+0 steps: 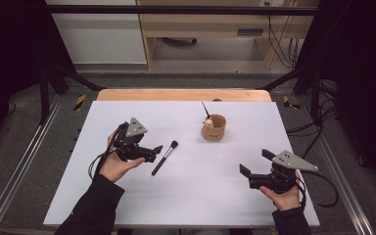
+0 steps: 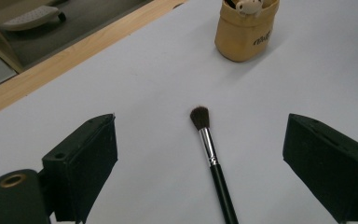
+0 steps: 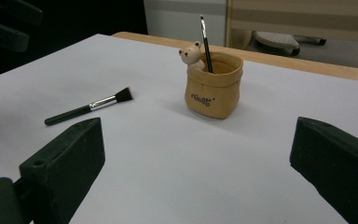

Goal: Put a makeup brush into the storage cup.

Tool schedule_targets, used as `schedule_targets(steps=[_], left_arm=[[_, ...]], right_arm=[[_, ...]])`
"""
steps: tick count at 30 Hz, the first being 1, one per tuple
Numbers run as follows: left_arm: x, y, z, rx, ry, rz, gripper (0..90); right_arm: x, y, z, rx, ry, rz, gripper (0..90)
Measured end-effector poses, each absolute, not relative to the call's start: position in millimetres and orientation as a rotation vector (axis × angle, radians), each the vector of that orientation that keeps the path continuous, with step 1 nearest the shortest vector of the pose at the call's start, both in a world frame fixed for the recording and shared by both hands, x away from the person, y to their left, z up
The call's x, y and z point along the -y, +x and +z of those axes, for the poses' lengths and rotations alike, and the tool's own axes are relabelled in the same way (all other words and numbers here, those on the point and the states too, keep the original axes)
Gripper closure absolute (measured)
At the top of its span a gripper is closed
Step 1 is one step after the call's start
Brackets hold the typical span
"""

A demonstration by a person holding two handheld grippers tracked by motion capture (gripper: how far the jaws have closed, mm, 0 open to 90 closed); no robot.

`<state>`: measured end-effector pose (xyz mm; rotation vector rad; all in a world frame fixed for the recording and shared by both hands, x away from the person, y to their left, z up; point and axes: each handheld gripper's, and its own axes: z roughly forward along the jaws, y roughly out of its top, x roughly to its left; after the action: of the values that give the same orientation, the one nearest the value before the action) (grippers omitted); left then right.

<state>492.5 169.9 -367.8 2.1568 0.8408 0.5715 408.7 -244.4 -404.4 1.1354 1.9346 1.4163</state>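
Both forearms wear long black sleeves that end at the wrists. The left gripper (image 1: 152, 152) and right gripper (image 1: 255, 162) are black, each with two thick, blocky jaws. Behind the jaws sits a grey three-cornered plate (small holes dot it). A black cable trails back from each. A brass-coloured ring sits below one jaw.

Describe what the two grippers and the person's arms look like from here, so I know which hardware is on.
Both are black two-jaw tools. The left gripper and the right gripper each carry a grey three-cornered plate on top, and a black cable trails from each. The jaws are blocky, flat-faced black pads. The person wears dark long sleeves; the hands are ungloved.
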Motion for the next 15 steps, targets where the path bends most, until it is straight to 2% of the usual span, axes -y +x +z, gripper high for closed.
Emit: schedule_targets(steps=[15], left_arm=[[-145,510,-389,-0.854,2.231,0.524,9.9]], right_arm=[[241,409,-406,-1.949,1.121,1.413,3.8]])
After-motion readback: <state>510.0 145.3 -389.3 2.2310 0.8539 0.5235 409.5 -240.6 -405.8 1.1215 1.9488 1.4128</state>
